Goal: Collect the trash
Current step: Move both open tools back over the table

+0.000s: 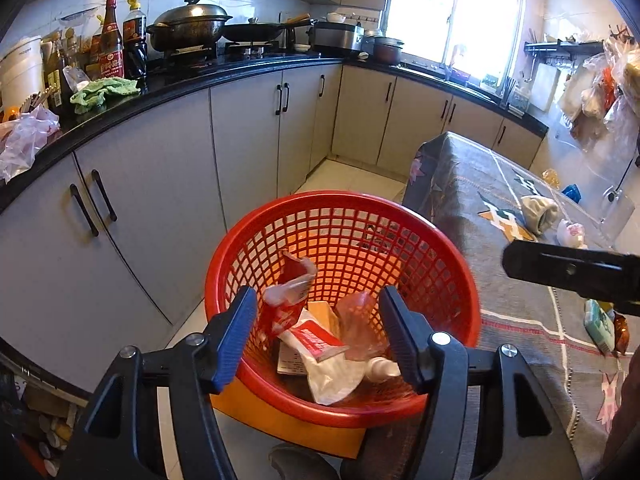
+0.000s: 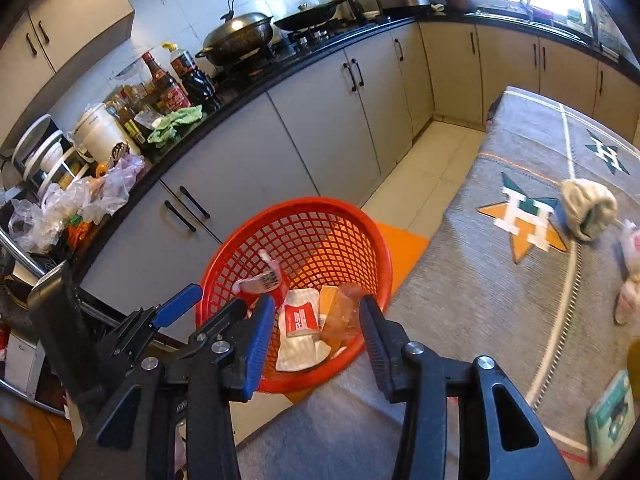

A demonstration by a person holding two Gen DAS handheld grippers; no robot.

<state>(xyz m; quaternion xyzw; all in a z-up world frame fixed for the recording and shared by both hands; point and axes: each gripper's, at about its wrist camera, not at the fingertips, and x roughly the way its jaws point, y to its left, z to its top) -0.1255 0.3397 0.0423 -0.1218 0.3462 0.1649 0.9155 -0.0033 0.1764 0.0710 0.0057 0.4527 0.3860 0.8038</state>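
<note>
A red mesh basket [image 1: 452,280] stands beside the table and holds a white packet with a red label [image 1: 320,344], an orange piece [image 1: 322,314] and clear plastic [image 1: 360,324]. My left gripper [image 1: 318,336] hangs open over the basket's near rim. A crumpled red and white wrapper [image 1: 290,296] lies loose by its left pad, not pinched. My right gripper [image 2: 316,340] is open over the same basket [image 2: 360,232], with nothing between its pads. The wrapper [image 2: 262,280] and the white packet [image 2: 300,320] show below it.
The basket rests on an orange stool [image 2: 404,248]. On the grey patterned tablecloth [image 2: 480,300] to the right lie a rolled sock [image 2: 588,208], a white and pink bag [image 2: 630,272] and a teal pack [image 2: 610,412]. Grey cabinets [image 1: 152,200] and a cluttered black counter run along the left.
</note>
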